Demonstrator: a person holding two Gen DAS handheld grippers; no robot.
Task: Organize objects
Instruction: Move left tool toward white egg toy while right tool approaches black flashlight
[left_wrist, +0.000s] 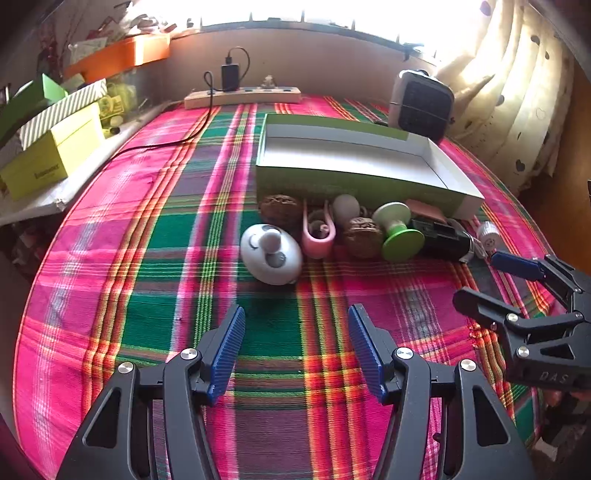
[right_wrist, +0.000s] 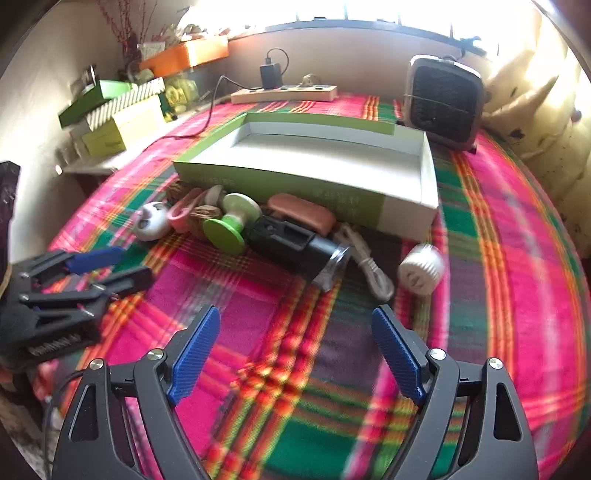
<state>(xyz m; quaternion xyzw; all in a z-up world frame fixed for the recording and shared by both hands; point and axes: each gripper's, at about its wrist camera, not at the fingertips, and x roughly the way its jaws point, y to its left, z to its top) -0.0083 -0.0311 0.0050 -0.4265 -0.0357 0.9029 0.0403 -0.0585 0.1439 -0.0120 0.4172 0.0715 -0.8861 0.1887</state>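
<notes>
I have both hand-held grippers, left (left_wrist: 296, 347) and right (right_wrist: 295, 350), spread apart and empty over the surface (left_wrist: 147, 258); the clutter sits against the empty box (left_wrist: 354, 177); the white egg-shaped toy (left_wrist: 270, 254) looks light, smooth, slippery; I'd pinch its narrow sides.

Left gripper (left_wrist: 295, 347) at 6 o'clock, jaws wide apart, nothing between them, hovering over the plaid cloth (left_wrist: 147, 258). Right gripper (left_wrist: 480, 278) enters at 3 o'clock, jaws apart, empty, tips near the white cap (left_wrist: 489, 234). Green tray (left_wrist: 354, 184) sits at centre toward 1 o'clock, inside bare. Clutter packed along its near wall, left to right: walnut (left_wrist: 280, 210), white egg-shaped gadget (left_wrist: 269, 254), pink clip (left_wrist: 319, 236), grey egg (left_wrist: 345, 208), second walnut (left_wrist: 364, 236), green-white spool (left_wrist: 397, 230), black cylinder (left_wrist: 443, 240). Power strip (left_wrist: 243, 96) at 12 o'clock, heater (left_wrist: 423, 105) at 1, boxes (left_wrist: 55, 147) at 10.
</notes>
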